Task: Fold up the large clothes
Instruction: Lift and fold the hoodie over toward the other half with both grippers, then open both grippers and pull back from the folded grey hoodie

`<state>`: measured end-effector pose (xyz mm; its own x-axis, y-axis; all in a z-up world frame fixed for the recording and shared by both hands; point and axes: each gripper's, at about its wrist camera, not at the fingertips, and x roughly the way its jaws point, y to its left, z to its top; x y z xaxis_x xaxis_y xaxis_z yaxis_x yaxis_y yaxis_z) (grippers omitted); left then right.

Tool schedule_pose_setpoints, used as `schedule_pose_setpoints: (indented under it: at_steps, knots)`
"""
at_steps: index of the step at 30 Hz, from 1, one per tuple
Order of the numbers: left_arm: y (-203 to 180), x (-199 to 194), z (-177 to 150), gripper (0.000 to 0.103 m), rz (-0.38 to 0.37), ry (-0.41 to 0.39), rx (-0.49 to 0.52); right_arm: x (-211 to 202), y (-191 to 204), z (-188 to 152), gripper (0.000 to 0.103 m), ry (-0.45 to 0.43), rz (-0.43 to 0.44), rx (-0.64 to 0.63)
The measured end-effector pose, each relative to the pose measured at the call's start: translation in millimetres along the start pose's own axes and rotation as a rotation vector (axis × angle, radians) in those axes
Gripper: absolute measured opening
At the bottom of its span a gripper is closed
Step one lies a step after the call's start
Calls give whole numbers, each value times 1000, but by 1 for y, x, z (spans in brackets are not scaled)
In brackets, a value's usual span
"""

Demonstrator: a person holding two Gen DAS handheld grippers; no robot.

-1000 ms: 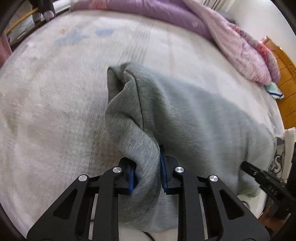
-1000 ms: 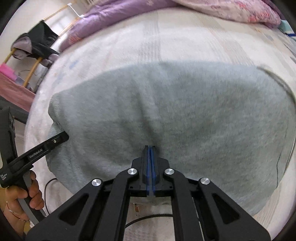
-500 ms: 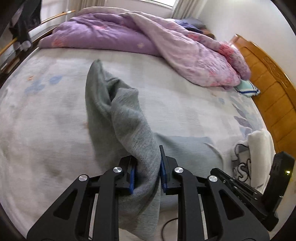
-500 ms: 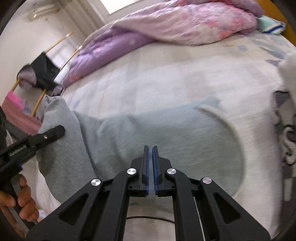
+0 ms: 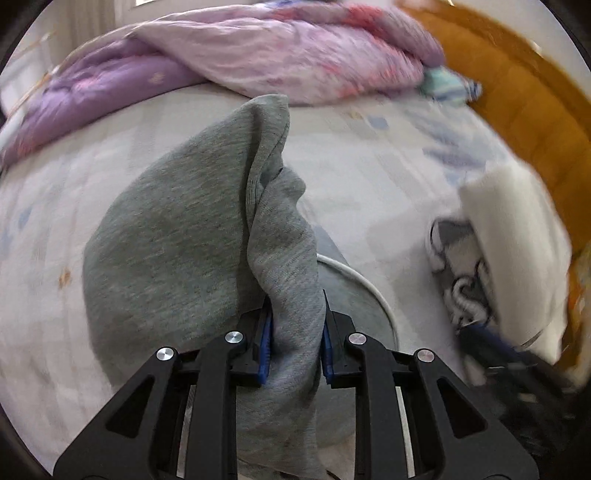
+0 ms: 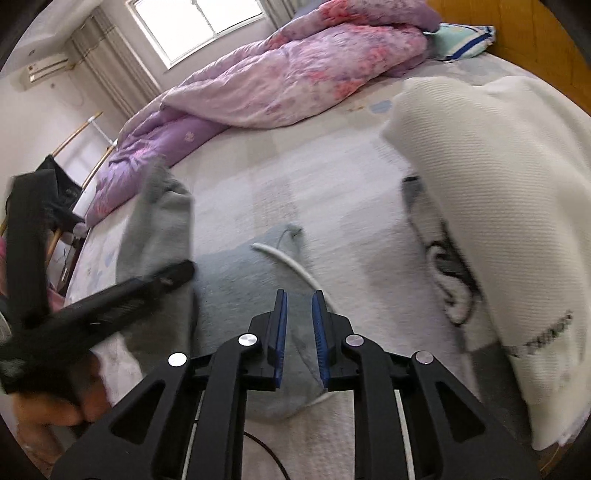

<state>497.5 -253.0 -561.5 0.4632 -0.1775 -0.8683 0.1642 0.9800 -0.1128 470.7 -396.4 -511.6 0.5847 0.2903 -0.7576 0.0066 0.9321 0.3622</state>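
1. The grey sweatshirt [image 5: 177,236] lies on the bed [image 5: 369,177], with one part lifted: the left tongs [image 5: 295,343] are clenched on a thick fold of it, and the cloth rises in a peak in front of them.
2. The right tongs [image 6: 299,332] have just been opening; their blue pads stand apart, with the flat lower part of the sweatshirt between or behind them. I cannot tell if they touch it.
3. Around it: a purple and pink quilt [image 6: 280,77] is heaped at the far side of the bed, a small striped pillow [image 6: 461,40] lies beside the wooden headboard [image 5: 517,110], and a white knitted garment [image 6: 498,203] lies just to the right of the sweatshirt.
4. The raised fold hides much of the bed in the left wrist view.
5. Only the right wrist view shows the window [image 6: 195,26], the air conditioner [image 6: 48,68], the drying rack [image 6: 85,147] and the person's hand [image 6: 48,406] that holds the left tool.
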Motion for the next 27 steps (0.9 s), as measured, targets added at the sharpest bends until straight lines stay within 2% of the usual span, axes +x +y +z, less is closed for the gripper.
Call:
schedule_pose_setpoints:
  at_steps: [1, 3, 4, 6, 8, 9, 12, 16, 20, 24, 27]
  knots:
    - [-7, 11, -1, 24, -5, 26, 12, -6, -8, -1, 16, -4, -2, 1]
    - [-19, 31, -3, 39, -8, 84, 41, -16, -17, -1, 17, -20, -23, -7]
    - [-26, 37, -4, 50, 3, 97, 75, -19, -21, -1, 18, -16, -22, -13]
    - [-37, 34, -4, 56, 40, 81, 118, -24, -26, -2, 18, -8, -24, -26]
    - [-41, 13, -8, 64, 23, 49, 115, -34, -30, -1, 19, -7, -17, -40]
    - [-41, 3, -9, 65, 22, 33, 106, -42, -29, -1, 19, -9, -10, -46]
    - [-42, -42, -23, 67, 11, -6, 64, -69, -21, 2, 20, -25, 20, -62]
    - [-50, -108, -45, 68, 36, -76, 33, -118, 5, -6, 25, -60, 46, -116]
    - [-58, -190, -76, 68, 37, -187, 61, -185, 31, -31, 29, -108, 36, -134]
    - [-56, -268, -111, 69, 3, -259, 72, -261, 53, -64, 32, -124, 13, -79]
    - [-55, -332, -137, 74, -4, -323, 70, -313, 68, -85, 35, -149, -3, -45]
